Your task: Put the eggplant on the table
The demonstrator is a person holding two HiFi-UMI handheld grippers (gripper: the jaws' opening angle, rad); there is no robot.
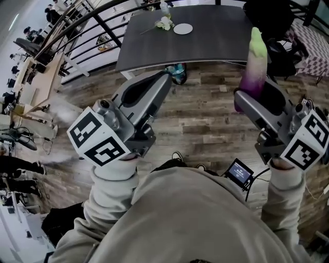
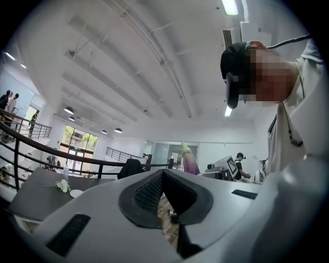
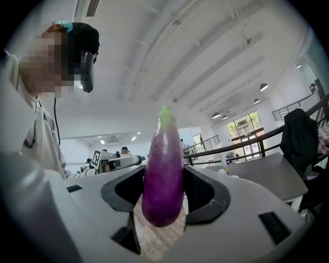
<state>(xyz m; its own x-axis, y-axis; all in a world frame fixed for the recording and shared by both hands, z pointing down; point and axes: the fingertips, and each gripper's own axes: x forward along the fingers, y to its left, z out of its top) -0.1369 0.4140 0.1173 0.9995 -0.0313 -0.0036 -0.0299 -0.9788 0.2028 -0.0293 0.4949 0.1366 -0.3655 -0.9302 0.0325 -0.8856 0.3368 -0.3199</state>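
Observation:
A purple eggplant with a pale green top stands upright between the jaws of my right gripper, which is shut on it. In the right gripper view the eggplant fills the gap between the two pads. My left gripper is shut with nothing in it; its pads meet in the left gripper view, where the eggplant shows far off. The dark table lies ahead, beyond both grippers.
On the table's far side lie a white plate and a small bunch of white flowers. A dark jacket hangs on a chair at the table's right. A railing runs along the left. The floor is wood planks.

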